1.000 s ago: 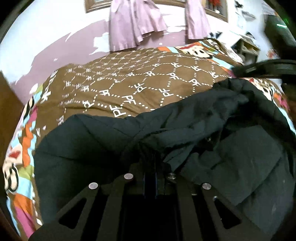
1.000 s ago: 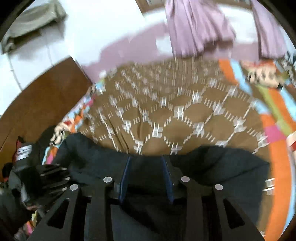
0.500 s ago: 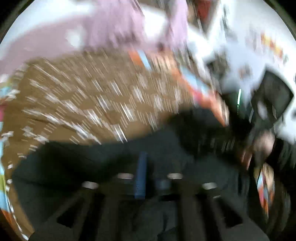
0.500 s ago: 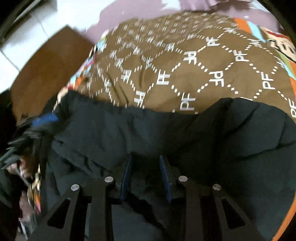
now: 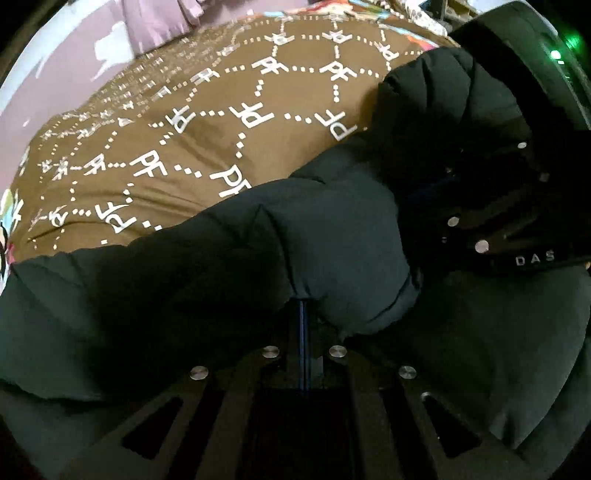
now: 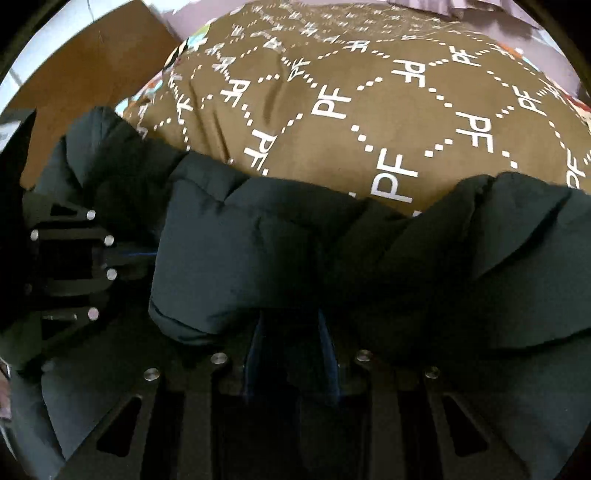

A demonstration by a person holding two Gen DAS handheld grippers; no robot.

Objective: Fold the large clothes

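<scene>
A dark, padded jacket [image 5: 325, 236] lies bunched across the near part of the bed; it also fills the lower half of the right wrist view [image 6: 258, 251]. My left gripper [image 5: 304, 314] is shut on a thick fold of the jacket, its blue pads pressed together. My right gripper [image 6: 291, 332] has its jaws a small way apart with jacket fabric between them, gripping it. The right gripper shows at the right of the left wrist view [image 5: 491, 206]. The left gripper shows at the left of the right wrist view [image 6: 122, 254].
A brown blanket with white PF lettering [image 5: 221, 122] covers the bed beyond the jacket, also in the right wrist view [image 6: 369, 92]. A wooden board [image 6: 92, 81] stands at the bed's left. A mauve wall [image 5: 55, 74] with hanging lilac cloth [image 5: 159, 22] lies behind.
Both grippers have dropped closer to the bed and come nearer each other, carrying the jacket, which is now bunched into a thick fold between them. The left gripper has swung rightward.
</scene>
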